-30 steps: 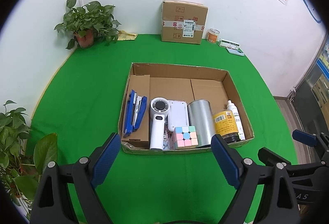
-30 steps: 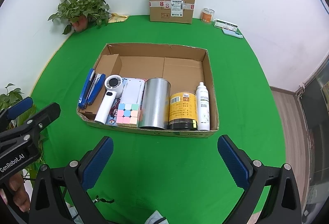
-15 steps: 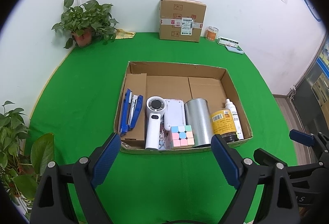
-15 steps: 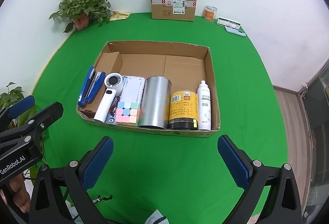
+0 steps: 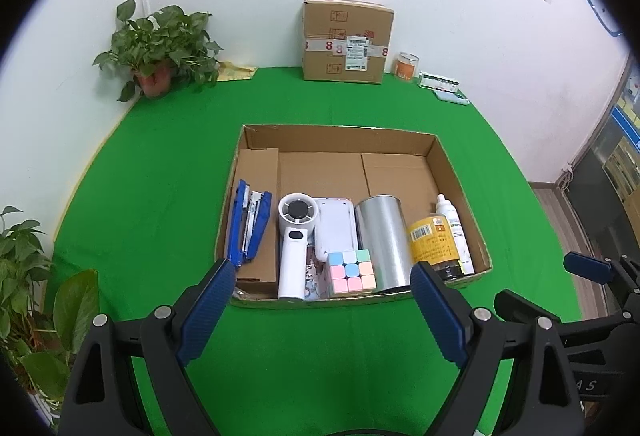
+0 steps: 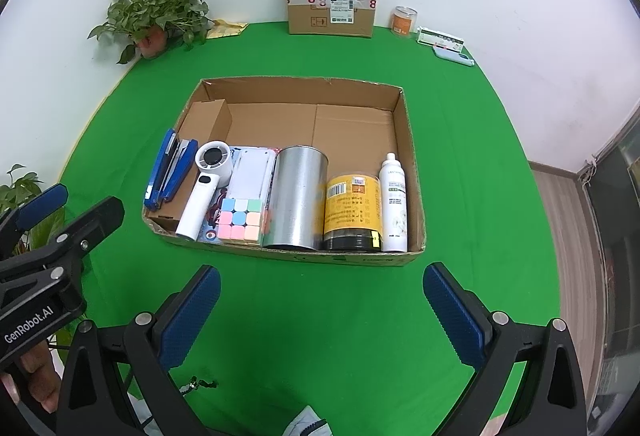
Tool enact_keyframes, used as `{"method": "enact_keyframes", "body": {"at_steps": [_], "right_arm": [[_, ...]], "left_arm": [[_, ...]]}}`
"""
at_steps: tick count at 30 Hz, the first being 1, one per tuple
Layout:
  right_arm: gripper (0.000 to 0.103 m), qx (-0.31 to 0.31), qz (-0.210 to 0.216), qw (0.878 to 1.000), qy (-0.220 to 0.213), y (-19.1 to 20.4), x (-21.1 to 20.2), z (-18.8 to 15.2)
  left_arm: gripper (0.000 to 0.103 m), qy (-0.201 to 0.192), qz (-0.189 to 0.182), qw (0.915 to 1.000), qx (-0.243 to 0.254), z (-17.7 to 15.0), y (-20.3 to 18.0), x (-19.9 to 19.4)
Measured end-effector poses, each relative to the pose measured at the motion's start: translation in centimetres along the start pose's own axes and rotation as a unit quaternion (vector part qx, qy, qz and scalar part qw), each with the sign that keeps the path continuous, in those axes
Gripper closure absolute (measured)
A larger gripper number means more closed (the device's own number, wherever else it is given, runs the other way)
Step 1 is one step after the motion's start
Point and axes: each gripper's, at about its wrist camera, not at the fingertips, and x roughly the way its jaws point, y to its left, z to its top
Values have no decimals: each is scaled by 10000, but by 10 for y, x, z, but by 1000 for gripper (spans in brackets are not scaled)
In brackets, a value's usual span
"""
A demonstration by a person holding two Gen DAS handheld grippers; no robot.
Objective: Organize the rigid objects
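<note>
Seven things lie packed in a row along the near wall of the open cardboard box (image 6: 404,139), which sits on the green surface (image 6: 320,316): a blue stapler (image 6: 168,171) on a small inner carton at the left, a white handheld fan (image 6: 204,191), a white flat case (image 6: 252,175) behind a pastel puzzle cube (image 6: 240,222), a silver can (image 6: 298,195) on its side, a yellow-labelled jar (image 6: 352,211) and a white spray bottle (image 6: 394,207) against the right wall. The back half of the box is bare.

Both grippers hang over the surface just short of the box, holding nothing. The left gripper (image 5: 320,308) has its jaws spread wide, framing the fan, cube and can; the right gripper (image 6: 320,312) is equally wide, with only green cloth between its pads.

To my eye the sorting looks nearly or fully done, so the step in hand is a check or a last tidy. If anything needs a nudge, I would go for the cube, which sits partly on the case and some printed paper and seems the least settled. Come in from above with the jaws square to two flat faces, clear of the fan handle and the can on either side, and close gently so the neighbours do not roll. The can would likely roll if bumped sideways.
</note>
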Motion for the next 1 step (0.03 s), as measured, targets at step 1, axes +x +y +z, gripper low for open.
{"method": "enact_keyframes", "body": {"at_steps": [1], "right_arm": [[1, 21, -17, 10000, 11, 0, 0, 0]], "left_arm": [[14, 10, -12, 10000, -2, 0, 1, 1]]}}
